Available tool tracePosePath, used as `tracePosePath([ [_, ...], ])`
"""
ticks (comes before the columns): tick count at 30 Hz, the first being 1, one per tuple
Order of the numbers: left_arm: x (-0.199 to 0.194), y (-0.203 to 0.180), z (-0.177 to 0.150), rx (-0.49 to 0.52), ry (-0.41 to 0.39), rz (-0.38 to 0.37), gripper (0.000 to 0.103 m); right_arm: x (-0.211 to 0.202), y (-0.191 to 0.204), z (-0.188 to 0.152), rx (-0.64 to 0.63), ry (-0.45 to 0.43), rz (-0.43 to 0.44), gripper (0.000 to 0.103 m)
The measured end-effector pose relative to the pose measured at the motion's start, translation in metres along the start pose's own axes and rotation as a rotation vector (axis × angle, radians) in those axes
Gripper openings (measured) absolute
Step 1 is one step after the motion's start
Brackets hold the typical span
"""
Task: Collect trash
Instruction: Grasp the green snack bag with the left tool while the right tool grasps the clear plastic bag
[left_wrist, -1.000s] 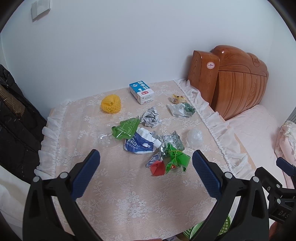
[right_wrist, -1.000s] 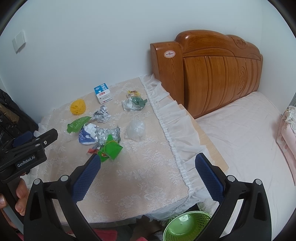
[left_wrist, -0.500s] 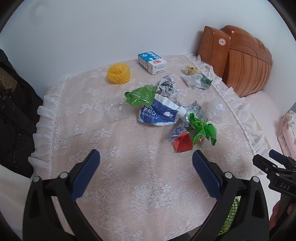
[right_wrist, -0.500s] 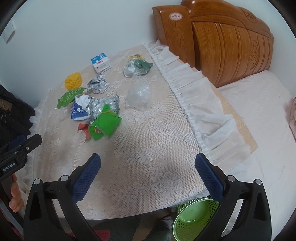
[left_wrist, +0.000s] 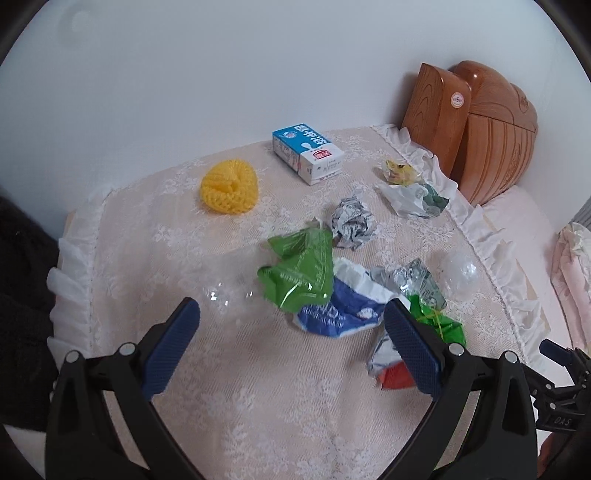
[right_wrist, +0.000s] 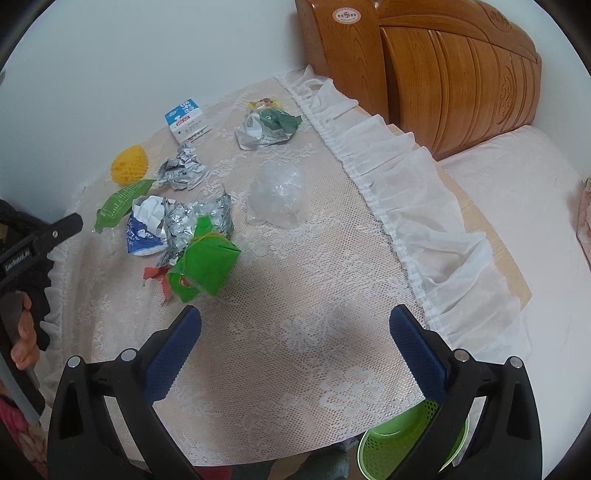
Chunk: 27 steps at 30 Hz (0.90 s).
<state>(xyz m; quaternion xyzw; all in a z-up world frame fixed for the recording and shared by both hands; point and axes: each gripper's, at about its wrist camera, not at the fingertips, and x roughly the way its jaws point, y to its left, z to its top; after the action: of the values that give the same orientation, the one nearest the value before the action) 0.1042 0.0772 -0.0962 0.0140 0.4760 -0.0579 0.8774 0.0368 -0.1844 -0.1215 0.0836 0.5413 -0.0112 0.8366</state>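
Observation:
Trash lies on a lace-covered table (left_wrist: 258, 406): a green wrapper (left_wrist: 299, 266), a blue-and-white bag (left_wrist: 332, 314), crumpled paper (left_wrist: 352, 223), a milk carton (left_wrist: 308, 151), a yellow foam net (left_wrist: 229, 186), clear plastic (right_wrist: 279, 194) and a green packet (right_wrist: 205, 267). My left gripper (left_wrist: 291, 338) is open, just in front of the blue-and-white bag. My right gripper (right_wrist: 293, 347) is open over bare cloth near the front edge. A green bin (right_wrist: 410, 439) stands below that edge.
A wooden headboard (right_wrist: 424, 62) and a pink bed (right_wrist: 517, 206) are to the right. A white wall runs behind the table. Dark clothing (left_wrist: 22, 295) hangs at the left. The table has a white ruffled hem (right_wrist: 406, 206).
Both grippers have moved forward and down toward the table. The trash now looms larger, and the left gripper is close to the green wrapper and blue bag. Both stay open.

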Motion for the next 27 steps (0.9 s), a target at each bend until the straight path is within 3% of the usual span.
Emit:
tracePosePath([
  [4, 0.032, -0.012, 0.026, 0.089, 0.031, -0.027, 0.095, 0.009, -0.001, 0.004, 0.020, 0.015, -0.007, 0.101],
  [8, 0.066, -0.021, 0.037, 0.151, 0.102, -0.040, 0.079, 0.017, -0.001, 0.008, 0.040, 0.024, -0.007, 0.101],
  [12, 0.087, -0.022, 0.036, 0.181, 0.149, -0.045, 0.074, 0.021, -0.003, 0.007, 0.060, 0.028, 0.000, 0.101],
  [20, 0.086, -0.010, 0.033, 0.122, 0.147, -0.114, 0.044, 0.026, -0.006, 0.008, 0.077, 0.023, 0.007, 0.101],
  [27, 0.076, -0.006, 0.032, 0.093, 0.112, -0.120, 0.040, 0.029, -0.006, 0.013, 0.079, 0.020, 0.012, 0.101],
])
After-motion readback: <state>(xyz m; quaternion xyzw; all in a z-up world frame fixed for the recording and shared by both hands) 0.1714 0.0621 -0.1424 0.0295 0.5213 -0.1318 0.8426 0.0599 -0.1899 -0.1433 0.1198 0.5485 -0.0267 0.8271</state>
